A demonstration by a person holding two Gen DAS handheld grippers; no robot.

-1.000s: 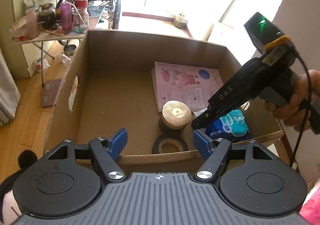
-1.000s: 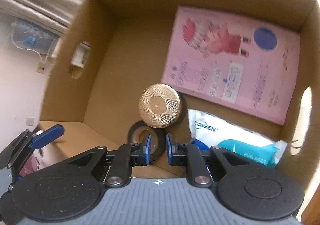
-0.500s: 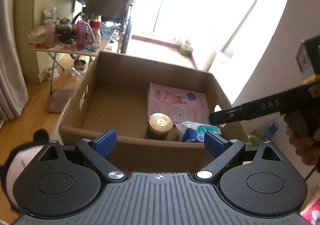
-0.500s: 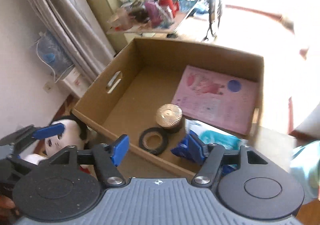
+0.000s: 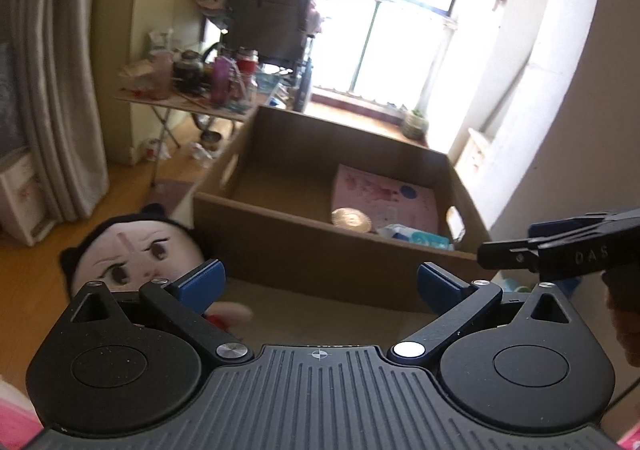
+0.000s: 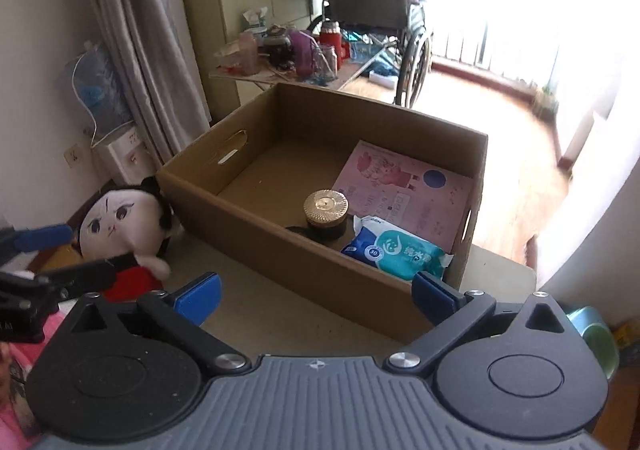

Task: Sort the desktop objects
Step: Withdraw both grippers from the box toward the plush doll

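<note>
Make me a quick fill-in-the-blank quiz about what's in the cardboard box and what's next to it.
The jar in the cardboard box has a ____ lid.
The wipes pack lies at the box's ____ wall.
The flat booklet is mostly ____.
The plush doll sits ____ the box.

Missing: gold; near; pink; outside

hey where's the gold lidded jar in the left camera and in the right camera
Left wrist view: the gold-lidded jar is right of centre; only its lid shows over the cardboard box's near wall.
Right wrist view: the jar is at centre, inside the box.
Shared landmark: the pink booklet behind the jar.
</note>
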